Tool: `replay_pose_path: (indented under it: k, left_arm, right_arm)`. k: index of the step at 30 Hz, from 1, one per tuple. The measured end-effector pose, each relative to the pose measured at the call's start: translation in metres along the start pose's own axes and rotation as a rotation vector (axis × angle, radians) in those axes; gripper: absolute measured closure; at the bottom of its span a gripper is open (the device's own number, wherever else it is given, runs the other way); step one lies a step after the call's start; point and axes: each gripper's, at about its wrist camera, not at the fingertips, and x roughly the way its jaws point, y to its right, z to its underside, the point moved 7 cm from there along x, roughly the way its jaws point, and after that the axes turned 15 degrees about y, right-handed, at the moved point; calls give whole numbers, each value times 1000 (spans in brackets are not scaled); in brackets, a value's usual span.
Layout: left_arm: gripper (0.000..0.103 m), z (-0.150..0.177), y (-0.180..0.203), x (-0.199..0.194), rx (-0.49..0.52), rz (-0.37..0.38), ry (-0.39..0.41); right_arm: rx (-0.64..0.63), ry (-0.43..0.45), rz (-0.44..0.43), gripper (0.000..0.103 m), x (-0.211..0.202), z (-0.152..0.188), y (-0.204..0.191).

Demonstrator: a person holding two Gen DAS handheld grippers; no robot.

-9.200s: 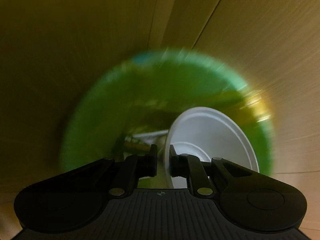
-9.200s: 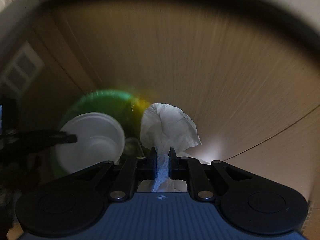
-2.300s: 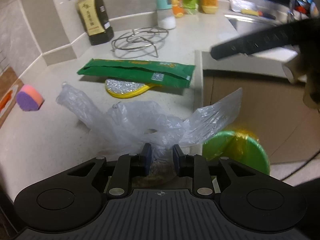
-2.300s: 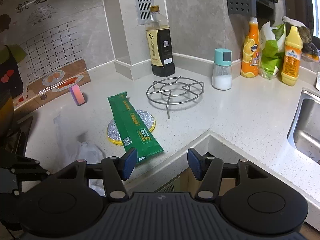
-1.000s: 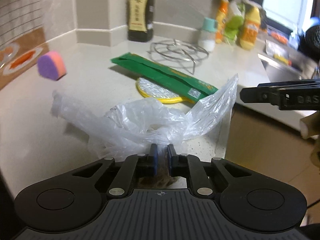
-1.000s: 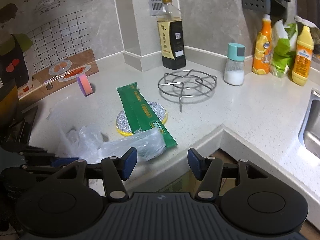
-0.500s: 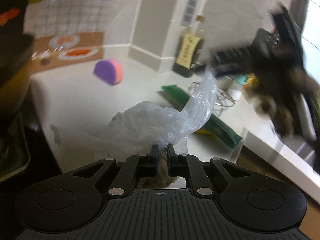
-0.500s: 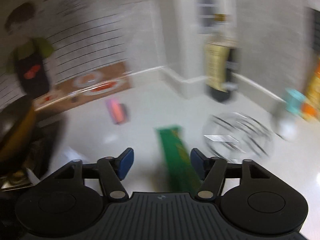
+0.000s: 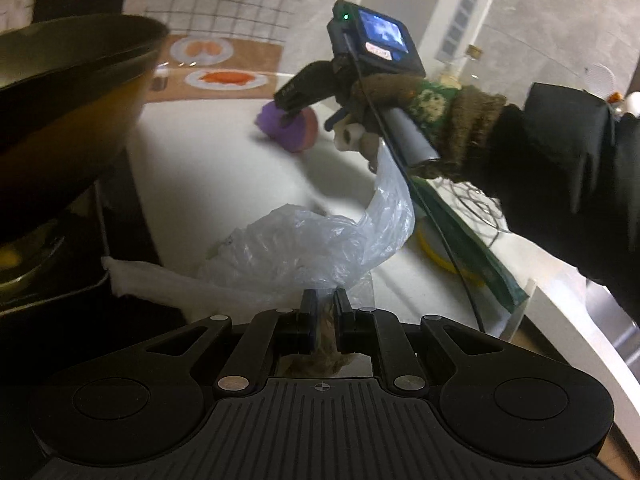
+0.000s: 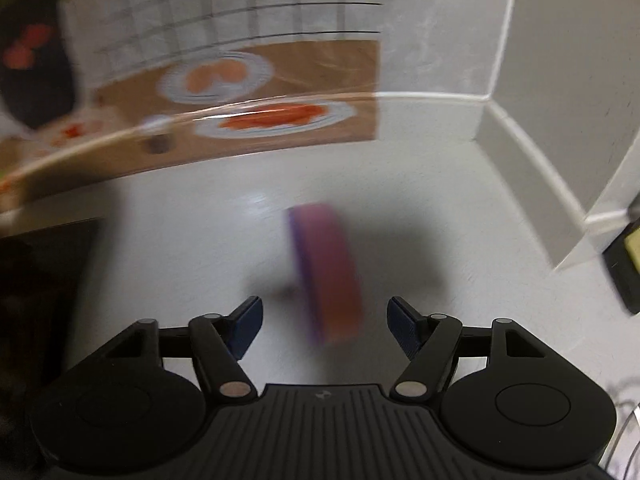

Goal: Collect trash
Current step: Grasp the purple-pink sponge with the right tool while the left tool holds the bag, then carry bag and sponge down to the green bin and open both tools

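Clear bag pinched at 6 o'clock, sponge framed by wide jaws.

The left gripper (image 9: pixel 324 304) is clamped on the bag (image 9: pixel 320 248), held over the counter (image 9: pixel 208 184) edge; a pan (image 9: pixel 68 92) crowds 9 o'clock. The right gripper (image 10: pixel 325 316), spread wide, is seen just short of the upright sponge (image 10: pixel 326 272), with bare counter around it and the wall corner at 1 o'clock.

Dim, motion-blurred (right view worst), fisheye-warped edges
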Motion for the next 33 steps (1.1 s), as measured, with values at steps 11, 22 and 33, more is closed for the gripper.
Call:
replay_pose_path:
  k: [11,22,33]
  left_arm:
    - [91,-2,5,0,-12,76,7]
    - [91,-1,5,6,-29,220,6]
    - [91,0,32,-12,-16,289,67]
  right_arm:
    - [68,10,-145,71,-84,12,-1]
    - [245,51,-75,71,-246,63,27]
    - [293,123,78,71,-337,130,18]
